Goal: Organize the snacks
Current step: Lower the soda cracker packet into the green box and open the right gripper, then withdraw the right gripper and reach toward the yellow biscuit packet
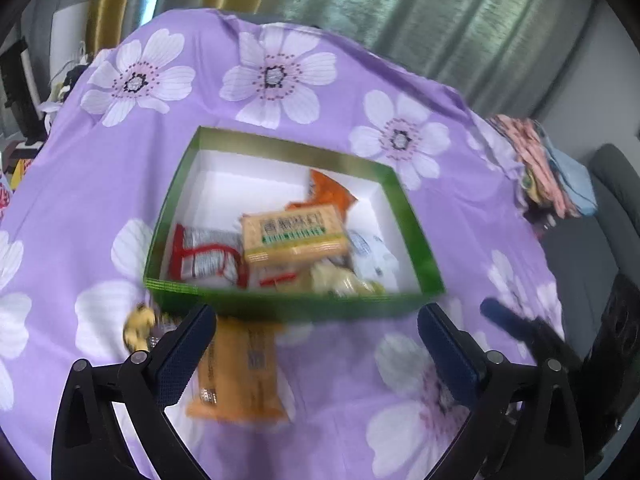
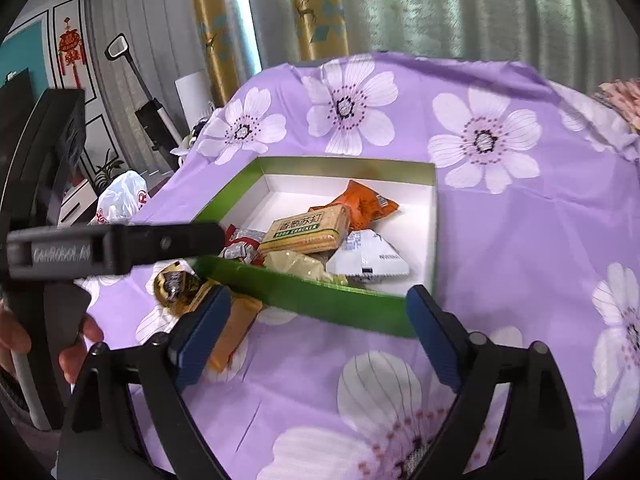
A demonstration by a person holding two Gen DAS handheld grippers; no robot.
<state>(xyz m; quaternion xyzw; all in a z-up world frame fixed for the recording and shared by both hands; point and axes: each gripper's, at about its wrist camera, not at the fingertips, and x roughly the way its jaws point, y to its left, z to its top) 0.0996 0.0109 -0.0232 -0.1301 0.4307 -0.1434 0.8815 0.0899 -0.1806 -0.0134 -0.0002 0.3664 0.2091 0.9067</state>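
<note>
The orange packet [image 1: 236,372] lies flat on the tabletop [image 1: 80,208], just before the green box [image 1: 416,220], with a small gold candy [image 2: 174,282] beside it. It looks light, soft and slippery; I think the crimped ends are best to pinch, gently, since the biscuits inside may break. The left gripper [image 1: 316,354] and right gripper [image 2: 318,334] both have jaws wide, holding nothing.

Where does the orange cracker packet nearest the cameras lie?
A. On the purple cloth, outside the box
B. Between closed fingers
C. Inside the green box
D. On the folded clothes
A: the orange cracker packet lies flat on the purple cloth, outside the green box.
</note>
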